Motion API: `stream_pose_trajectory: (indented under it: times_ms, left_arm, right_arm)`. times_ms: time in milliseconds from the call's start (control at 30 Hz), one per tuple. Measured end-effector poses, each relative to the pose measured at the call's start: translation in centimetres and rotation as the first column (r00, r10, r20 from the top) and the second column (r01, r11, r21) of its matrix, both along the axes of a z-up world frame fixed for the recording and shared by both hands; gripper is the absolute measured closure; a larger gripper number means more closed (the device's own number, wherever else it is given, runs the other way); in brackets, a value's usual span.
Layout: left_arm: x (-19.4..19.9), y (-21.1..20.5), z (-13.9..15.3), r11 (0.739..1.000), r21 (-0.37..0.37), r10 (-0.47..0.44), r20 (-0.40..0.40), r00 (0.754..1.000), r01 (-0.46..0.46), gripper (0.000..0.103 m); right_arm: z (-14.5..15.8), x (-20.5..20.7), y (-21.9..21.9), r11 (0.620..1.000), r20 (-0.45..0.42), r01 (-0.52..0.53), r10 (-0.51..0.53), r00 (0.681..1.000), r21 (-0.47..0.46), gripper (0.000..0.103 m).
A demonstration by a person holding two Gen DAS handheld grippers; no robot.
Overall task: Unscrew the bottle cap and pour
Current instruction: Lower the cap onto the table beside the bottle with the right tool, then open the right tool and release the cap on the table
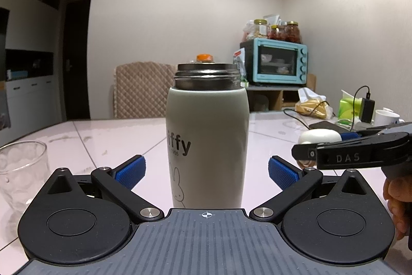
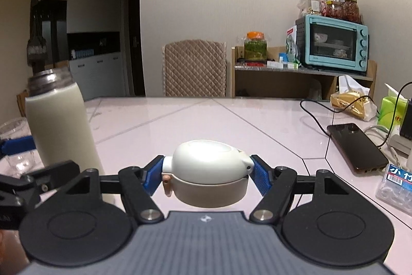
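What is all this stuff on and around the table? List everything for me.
bottle: one, cream, upright on the table, cap off, between the open left fingers
cap: one, white, clamped in the right gripper
glass: one, clear, left of the bottle
table: one, pale pink, glossy
phone: one, dark, right side, cable attached
toaster oven: one, turquoise, on a wooden shelf
jars: about three, on top of the oven
chair: one, quilted tan back, behind the table
tissue box: one, green, far right
left gripper: black, blue pads, not touching the bottle
right gripper: black, blue pads
hand: one, holding the right gripper's handle
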State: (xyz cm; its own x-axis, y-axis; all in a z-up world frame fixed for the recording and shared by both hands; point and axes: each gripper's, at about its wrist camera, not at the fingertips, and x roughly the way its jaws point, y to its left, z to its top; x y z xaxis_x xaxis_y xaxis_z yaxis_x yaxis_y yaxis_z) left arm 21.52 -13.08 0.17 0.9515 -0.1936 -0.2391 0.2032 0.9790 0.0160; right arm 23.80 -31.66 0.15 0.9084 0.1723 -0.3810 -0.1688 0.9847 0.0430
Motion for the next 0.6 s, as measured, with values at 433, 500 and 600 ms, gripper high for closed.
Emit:
stream_pose_trajectory:
  times_ms: [433,500,600]
  left_arm:
    - [0.4,-0.4,-0.1,1.0,0.014,-0.005,-0.023,1.0,0.005,0.0]
    - [0.5,-0.4,-0.2,1.0,0.016,-0.008,-0.027,1.0,0.008,0.0]
    - [0.5,-0.4,-0.2,1.0,0.014,-0.01,-0.032,0.999,0.01,0.0]
  right_arm:
    - [-1.6,1.3,0.0,1.0,-0.07,-0.018,0.016,0.997,-0.022,0.03]
    - [-1.7,1.3,0.0,1.0,-0.077,-0.02,0.018,0.997,-0.022,0.03]
    - [-1.8,1.4,0.0,0.999,-0.079,-0.023,0.022,0.997,-0.021,0.03]
